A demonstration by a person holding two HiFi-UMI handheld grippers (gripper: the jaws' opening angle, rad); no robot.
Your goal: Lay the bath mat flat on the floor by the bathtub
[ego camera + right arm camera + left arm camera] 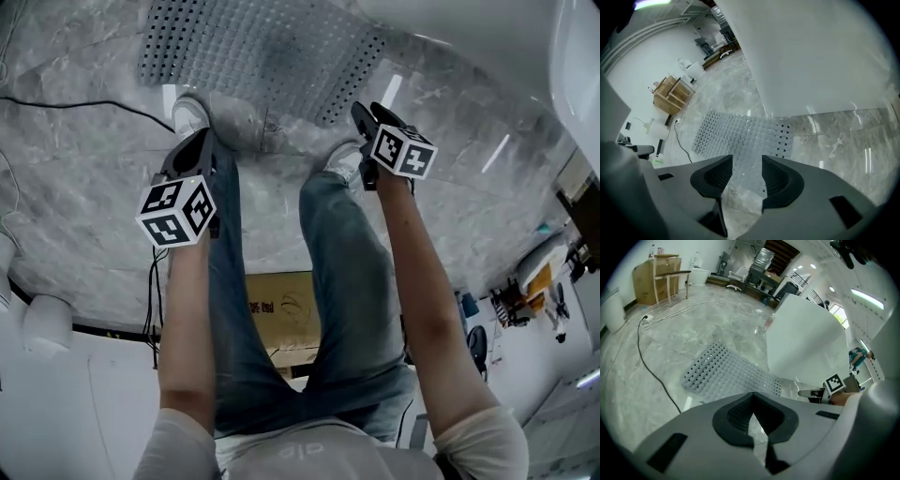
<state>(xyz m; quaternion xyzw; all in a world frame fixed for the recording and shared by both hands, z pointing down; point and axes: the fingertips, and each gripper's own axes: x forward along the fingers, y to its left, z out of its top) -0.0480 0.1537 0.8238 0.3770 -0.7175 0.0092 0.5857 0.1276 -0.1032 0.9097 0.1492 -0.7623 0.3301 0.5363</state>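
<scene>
The mat, grey and full of holes, lies spread on the marble floor beside the tub. One short end reaches the foot of the tub and the rest runs away from it.

The left gripper is the one farther from the tub, held above the floor off the mat's near edge. In the left gripper view its jaws are pressed together at the tips, with nothing between them.

The right gripper is the one nearer the tub, over the mat's near edge. In the right gripper view its jaws are spread. A strip of mat shows in the gap, but whether it sits between the pads or lies on the floor beyond them is hard to tell; neither pad presses on it.

A black cable trails over the floor on the side of the mat away from the tub.
</scene>
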